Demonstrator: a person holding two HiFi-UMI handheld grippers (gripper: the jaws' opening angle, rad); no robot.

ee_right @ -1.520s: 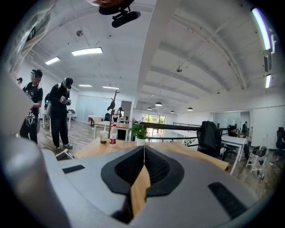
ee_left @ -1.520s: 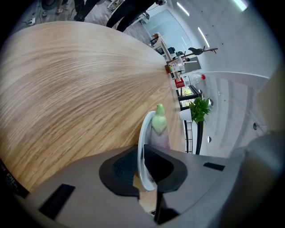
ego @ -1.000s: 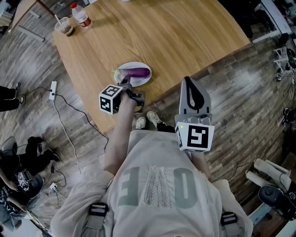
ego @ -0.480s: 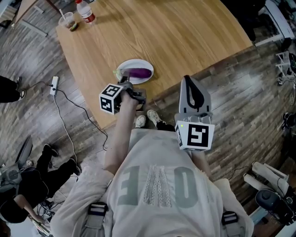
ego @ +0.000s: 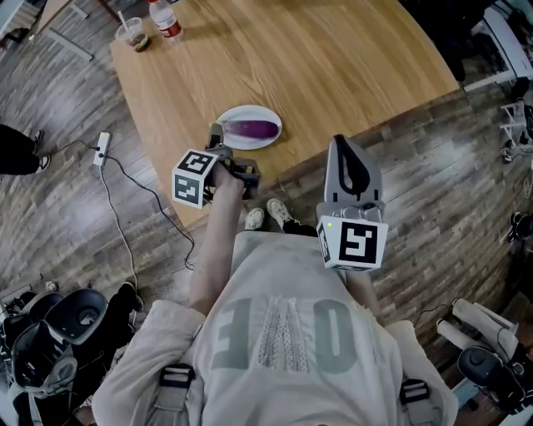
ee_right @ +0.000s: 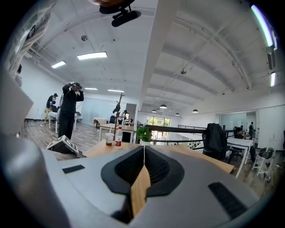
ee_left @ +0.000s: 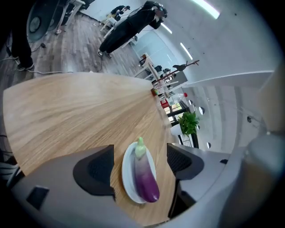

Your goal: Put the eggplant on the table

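Note:
A purple eggplant (ego: 252, 129) with a pale green stem lies on a white plate (ego: 236, 116) near the front edge of the wooden table (ego: 333, 58). My left gripper (ego: 229, 154) hovers just short of the plate, tilted down at it. Its jaws have just been opening and now stand wide. In the left gripper view the eggplant (ee_left: 144, 176) and plate (ee_left: 127, 173) show beyond the left gripper (ee_left: 139, 164), with no pad touching them. My right gripper (ego: 346, 158) is held off the table's edge, level, jaws shut and empty, as the right gripper view (ee_right: 143, 149) confirms.
A bottle (ego: 166, 18) and a plastic cup (ego: 133, 35) stand at the table's far left corner. A power strip with cables (ego: 102, 150) lies on the floor at left. An office chair (ego: 71, 320) stands at lower left. People stand in the room beyond.
My left gripper has drawn back a little from the plate and lifted. The eggplant stays on the plate. The right gripper has kept still.

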